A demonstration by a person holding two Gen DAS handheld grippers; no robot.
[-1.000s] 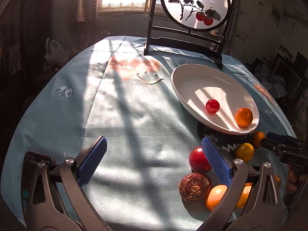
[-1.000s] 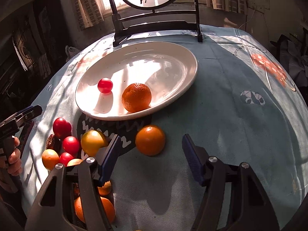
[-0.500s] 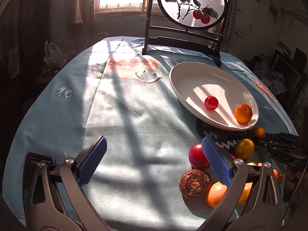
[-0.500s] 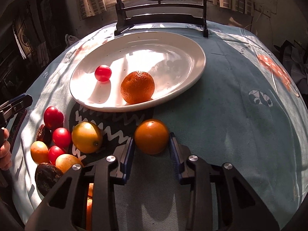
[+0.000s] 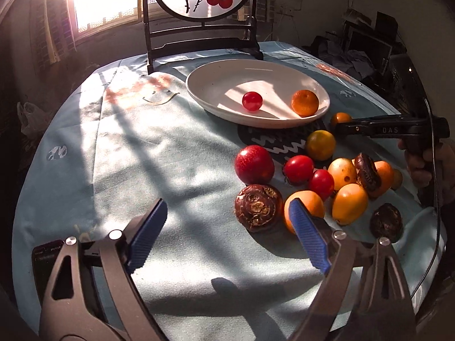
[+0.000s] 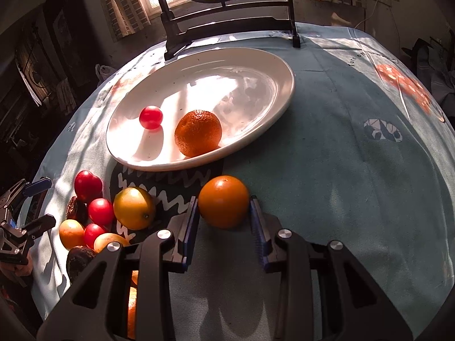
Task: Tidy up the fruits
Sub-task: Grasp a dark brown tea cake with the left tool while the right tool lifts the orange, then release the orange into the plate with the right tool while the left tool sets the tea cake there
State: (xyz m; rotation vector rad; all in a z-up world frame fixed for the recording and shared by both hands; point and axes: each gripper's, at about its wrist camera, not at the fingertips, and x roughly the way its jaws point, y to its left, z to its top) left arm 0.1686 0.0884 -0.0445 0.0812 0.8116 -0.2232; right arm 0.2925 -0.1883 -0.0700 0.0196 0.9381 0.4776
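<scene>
Right gripper pinches a smooth, round orange fruit, no obvious long axis, near the white plate. Left gripper spread wide, holding nothing.

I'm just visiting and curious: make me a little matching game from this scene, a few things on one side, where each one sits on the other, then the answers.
Things:
1. small red tomato
2. smooth orange fruit
3. yellow-green citrus
4. left gripper

Places or states:
A. between the right gripper's fingers
B. on the white plate, beside a rough-skinned orange
C. open, holding nothing
D. on the tablecloth, at the edge of the fruit pile

Pairs: 1-B, 2-A, 3-D, 4-C
</scene>
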